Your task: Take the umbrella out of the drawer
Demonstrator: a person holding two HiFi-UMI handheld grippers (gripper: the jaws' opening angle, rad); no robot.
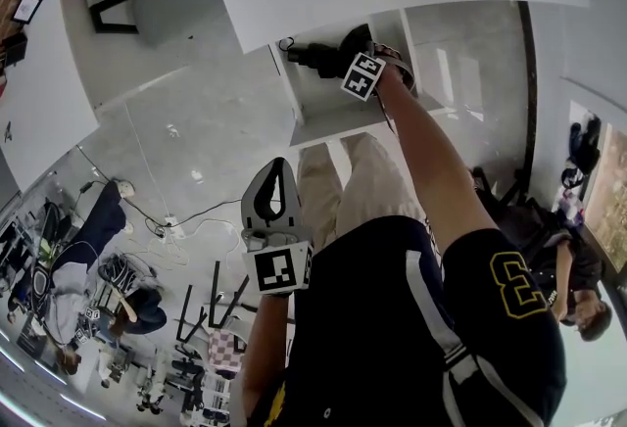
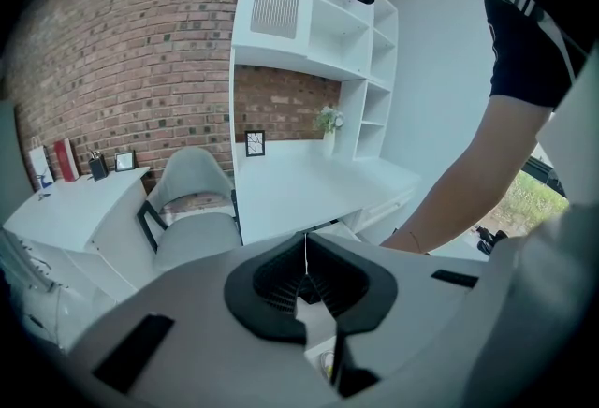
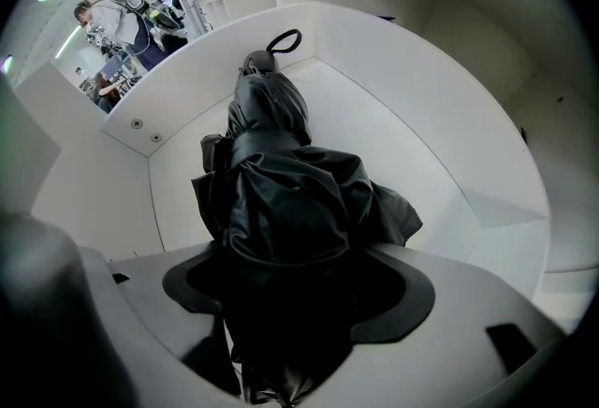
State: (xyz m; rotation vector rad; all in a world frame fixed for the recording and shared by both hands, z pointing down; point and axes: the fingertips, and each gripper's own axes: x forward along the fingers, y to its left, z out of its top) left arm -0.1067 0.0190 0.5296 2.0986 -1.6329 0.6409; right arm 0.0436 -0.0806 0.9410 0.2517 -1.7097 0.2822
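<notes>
Glossy black cloth umbrella (image 3: 281, 200); smooth matt white drawer (image 3: 402, 144)

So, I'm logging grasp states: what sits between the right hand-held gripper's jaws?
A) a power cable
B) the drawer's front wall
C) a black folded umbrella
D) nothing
C: in the right gripper view, the right hand-held gripper has its jaws closed on the crumpled fabric of the black folded umbrella, which is inside the white drawer.

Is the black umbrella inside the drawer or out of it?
Inside. The umbrella lies within the drawer walls, right claw shut on it.
</notes>
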